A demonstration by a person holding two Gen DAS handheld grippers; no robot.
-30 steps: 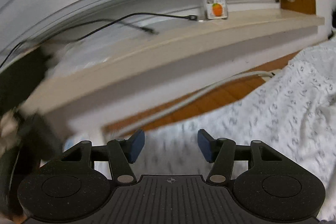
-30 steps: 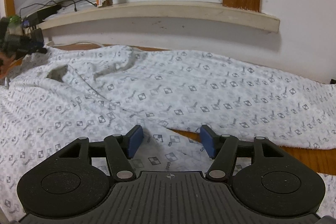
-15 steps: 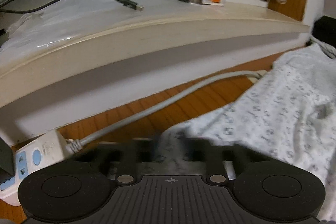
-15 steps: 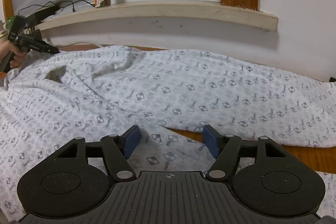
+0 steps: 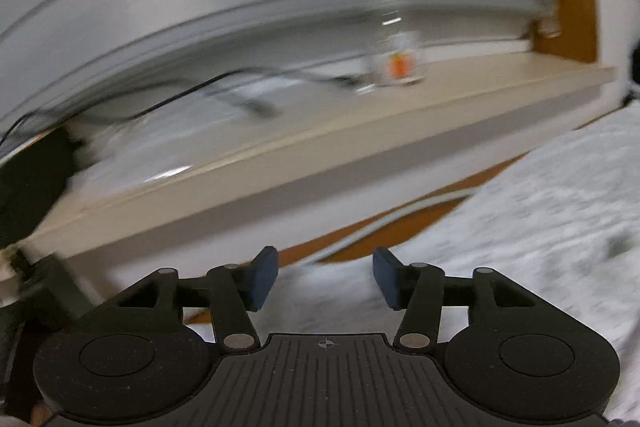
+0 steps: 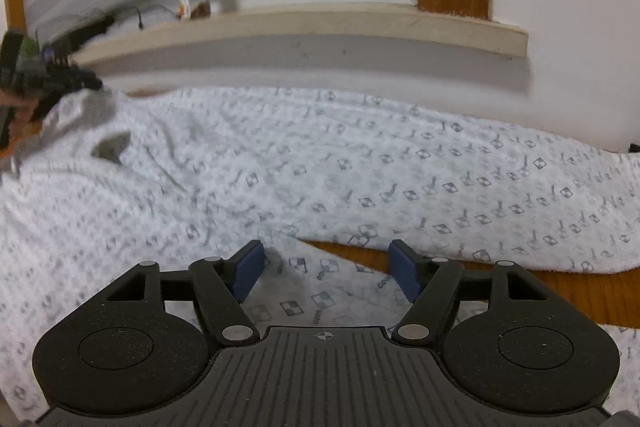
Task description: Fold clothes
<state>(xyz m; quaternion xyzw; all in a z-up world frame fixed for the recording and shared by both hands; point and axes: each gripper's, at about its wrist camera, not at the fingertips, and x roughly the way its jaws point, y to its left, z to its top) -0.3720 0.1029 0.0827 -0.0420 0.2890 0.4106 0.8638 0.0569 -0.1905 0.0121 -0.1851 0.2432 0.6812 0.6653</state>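
So the patterned white garment [image 6: 320, 163] is spread out flat across a wooden floor [image 6: 560, 283], running along the wall under a pale window ledge [image 6: 304, 27]. It's a light fabric with little grey checker motifs all over, wrinkled toward the left end, and one long part reaches off to the right.

The right gripper [image 6: 324, 269] hangs low over the near edge of the cloth with its blue pads spread apart, nothing pinched between them. You can see fabric and a strip of bare floor through the gap.

The left gripper [image 5: 325, 279] is over at the far left end of the garment. Its jaws have just been opening and now stand apart, with no cloth caught between them. That view is pretty smeared, so I can't tell whether the pads touch the fabric.

On the ledge there's a small clear jar [image 5: 398, 63] with an orange label and a black cable [image 5: 192, 95] snaking along. A white cord [image 5: 384, 223] runs along the floor below the ledge.
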